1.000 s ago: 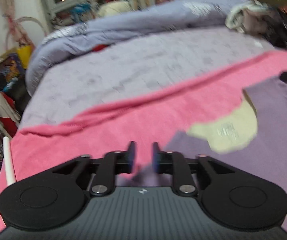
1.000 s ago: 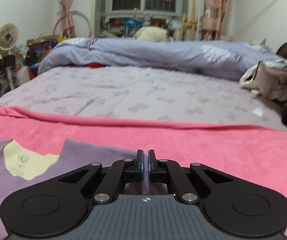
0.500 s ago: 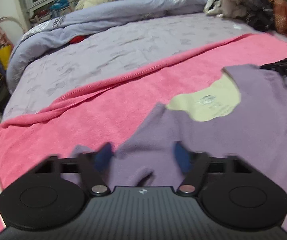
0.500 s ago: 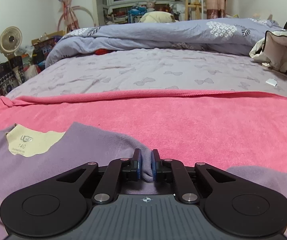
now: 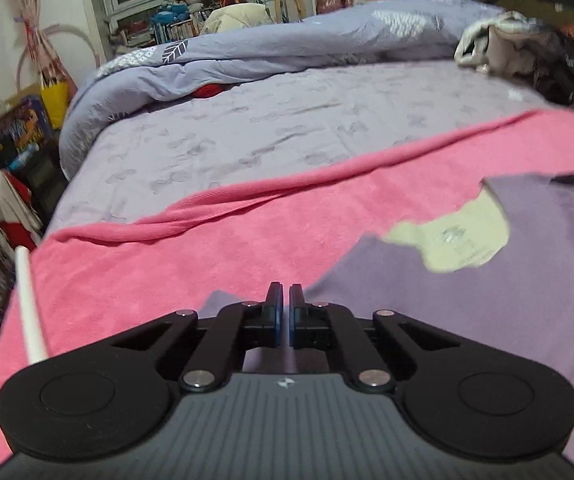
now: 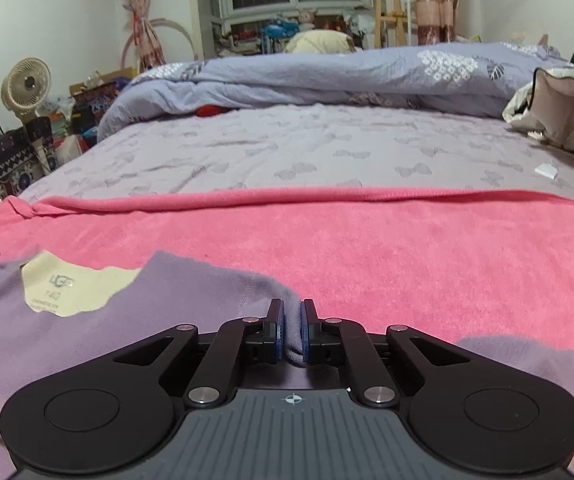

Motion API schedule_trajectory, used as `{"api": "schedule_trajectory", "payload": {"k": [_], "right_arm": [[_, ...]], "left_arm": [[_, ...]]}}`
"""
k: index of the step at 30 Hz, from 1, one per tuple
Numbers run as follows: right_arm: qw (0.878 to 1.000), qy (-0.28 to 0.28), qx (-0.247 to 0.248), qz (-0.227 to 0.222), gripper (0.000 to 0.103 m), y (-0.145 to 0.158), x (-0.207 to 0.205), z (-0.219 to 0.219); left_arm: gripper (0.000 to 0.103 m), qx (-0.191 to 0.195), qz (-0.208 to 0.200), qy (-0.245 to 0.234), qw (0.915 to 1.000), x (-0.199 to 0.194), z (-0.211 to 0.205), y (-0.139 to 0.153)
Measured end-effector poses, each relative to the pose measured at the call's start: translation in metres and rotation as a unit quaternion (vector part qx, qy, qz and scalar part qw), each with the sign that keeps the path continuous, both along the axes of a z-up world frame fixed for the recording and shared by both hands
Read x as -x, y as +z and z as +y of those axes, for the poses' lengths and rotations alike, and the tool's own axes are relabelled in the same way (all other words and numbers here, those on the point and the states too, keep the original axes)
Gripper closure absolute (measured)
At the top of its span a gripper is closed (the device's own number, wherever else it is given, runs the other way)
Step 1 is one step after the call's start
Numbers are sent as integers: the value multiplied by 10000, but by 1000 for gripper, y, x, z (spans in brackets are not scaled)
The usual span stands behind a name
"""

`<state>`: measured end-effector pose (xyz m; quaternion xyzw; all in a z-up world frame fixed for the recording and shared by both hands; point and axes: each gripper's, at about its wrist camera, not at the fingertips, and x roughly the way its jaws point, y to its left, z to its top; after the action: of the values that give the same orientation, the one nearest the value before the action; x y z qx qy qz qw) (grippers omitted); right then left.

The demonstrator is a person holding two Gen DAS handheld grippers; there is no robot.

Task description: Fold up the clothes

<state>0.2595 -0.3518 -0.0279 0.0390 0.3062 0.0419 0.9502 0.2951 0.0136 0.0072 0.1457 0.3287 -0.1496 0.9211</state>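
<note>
Purple sweatshirt (image 6: 191, 292) spread on pink blanket (image 6: 407, 248) at near edge of bed (image 6: 287, 152). Right hand-held gripper (image 6: 291, 330) nearly closed, shoulder fold pinched. Left hand-held gripper (image 5: 282, 316) nearly closed; grasp of fabric cannot be told.

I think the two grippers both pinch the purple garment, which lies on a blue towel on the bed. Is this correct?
Not quite: the towel is pink, not blue, as the right wrist view shows. The rest stands: the right gripper pinches a fold of the purple garment, and the left gripper is closed at its edge.
</note>
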Motion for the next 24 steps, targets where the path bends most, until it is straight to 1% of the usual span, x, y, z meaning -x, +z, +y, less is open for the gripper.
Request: {"api": "schedule_trajectory", "payload": {"k": [1, 2, 3, 4, 5, 6, 7, 9, 12, 13, 15, 20, 24], "right_arm": [[10000, 7, -17, -2, 92, 0, 0, 0], [10000, 6, -23, -5, 92, 0, 0, 0], [10000, 6, -23, 0, 92, -1, 0, 0], [10000, 7, -20, 5, 91, -1, 0, 0], [10000, 8, -18, 10, 91, -1, 0, 0], [10000, 9, -15, 15, 91, -1, 0, 0], [10000, 9, -16, 20, 91, -1, 0, 0], [10000, 12, -23, 35, 91, -1, 0, 0], [10000, 15, -14, 46, 91, -2, 0, 0], [10000, 15, -10, 45, 91, -2, 0, 0], [10000, 13, -13, 39, 91, -2, 0, 0], [10000, 2, -23, -59, 91, 0, 3, -1], [9998, 0, -90, -192, 92, 3, 6, -3]], "left_arm": [[99, 15, 59, -3, 10000, 0, 1, -1], [85, 30, 118, -7, 9999, -1, 2, -3], [74, 49, 178, -37, 9998, -1, 2, -4], [49, 73, 242, -121, 9996, -1, 0, -6], [29, 70, 295, -225, 9993, -1, -3, -8], [24, 12, 328, -371, 9988, 0, -9, -11], [24, -79, 322, -468, 9984, 1, -14, -15], [29, -325, 169, -475, 9982, 3, -25, -23], [65, -142, 88, -497, 9986, 6, -29, -24], [98, -121, 83, -463, 9988, 6, -30, -24], [99, -100, 49, -364, 9993, 6, -30, -23], [102, -6, -198, -171, 9997, 8, -24, -12], [103, 285, -331, 159, 9989, -1, -9, 3]]}}
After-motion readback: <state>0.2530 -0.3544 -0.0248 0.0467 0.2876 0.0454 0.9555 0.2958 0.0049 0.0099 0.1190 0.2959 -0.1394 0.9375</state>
